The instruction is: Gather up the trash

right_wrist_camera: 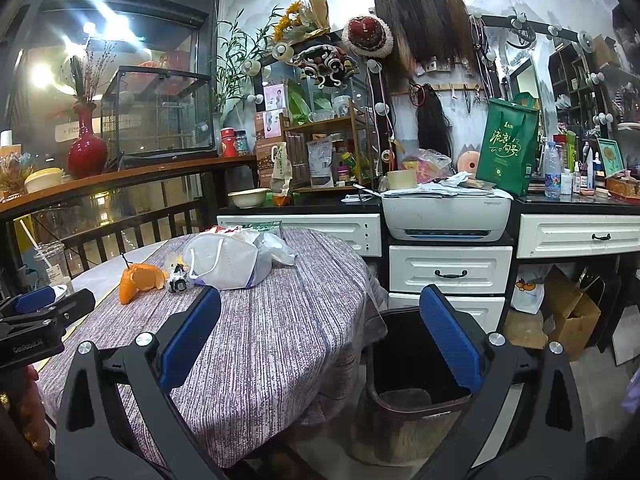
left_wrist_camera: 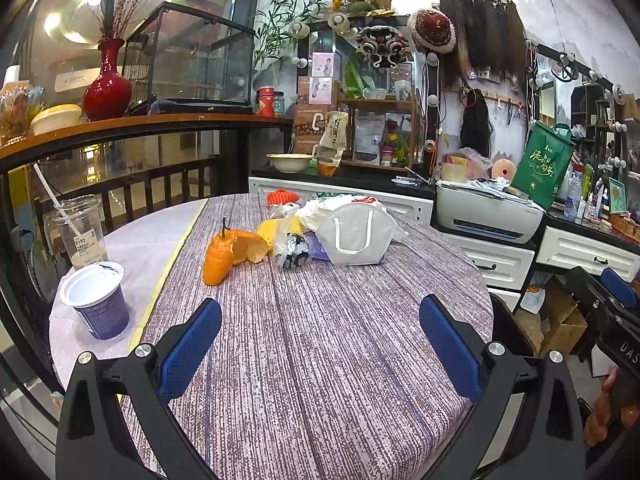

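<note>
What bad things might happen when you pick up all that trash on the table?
Both grippers, left and right, are open and empty.
1. The plastic cup with a straw looks to hold leftover drink and stands near the table edge; a bump might spill it.
2. The face mask leans on a loose pile; lifting it may scatter wrappers.
3. The bin sits below the table, so a dropped orange peel could miss it.

Woven cloth on table (left_wrist_camera: 320, 340) (matt); vase (left_wrist_camera: 107, 88) glossy, prob. ceramic.
</note>
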{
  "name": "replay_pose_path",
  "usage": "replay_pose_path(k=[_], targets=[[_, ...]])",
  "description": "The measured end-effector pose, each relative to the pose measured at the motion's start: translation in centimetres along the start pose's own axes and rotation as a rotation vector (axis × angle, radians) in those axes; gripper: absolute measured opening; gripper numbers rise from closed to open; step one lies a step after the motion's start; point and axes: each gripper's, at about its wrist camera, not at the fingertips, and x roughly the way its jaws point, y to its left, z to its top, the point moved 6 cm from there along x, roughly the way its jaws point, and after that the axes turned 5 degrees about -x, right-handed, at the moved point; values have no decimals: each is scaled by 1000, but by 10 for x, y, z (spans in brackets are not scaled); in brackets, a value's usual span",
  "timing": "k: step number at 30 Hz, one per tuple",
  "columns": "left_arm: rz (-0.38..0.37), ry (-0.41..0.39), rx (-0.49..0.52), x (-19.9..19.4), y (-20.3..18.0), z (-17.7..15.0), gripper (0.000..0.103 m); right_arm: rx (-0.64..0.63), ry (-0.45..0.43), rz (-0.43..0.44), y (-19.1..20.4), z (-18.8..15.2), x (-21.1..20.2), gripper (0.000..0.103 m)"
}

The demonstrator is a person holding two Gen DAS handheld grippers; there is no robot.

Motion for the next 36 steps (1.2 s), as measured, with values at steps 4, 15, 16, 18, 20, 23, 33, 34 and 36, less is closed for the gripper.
replay_pose_path(k=[4,15,16,18,20,23,33,34,36], targets=[[0,2,0,0,0,-1,98,2,0,0,0,0,0,98],[0,3,0,0,-1,-1,98,1,1,0,1,-1,0,98],[1,3,0,0,-1,0,98,1,2,0,1,0,1,98],[-1,6,1,1,-1,0,98,-2,5,4,3,-2,1,98],[3,17,7,4,0,-4,98,-8,12,9,8,-5,4,98],[0,53,11,11,1,-12,98,-17,27,31,14,-8,10,98],[-12,195,14,42,10,-23,98,-137,185,207,45,-12,64,98],[-12,207,12,45,12,-23,98,-134,216,236,48,-13,72,98],[-8,228,11,51,16,-22,98,-131,257,278,50,-13,87,98]])
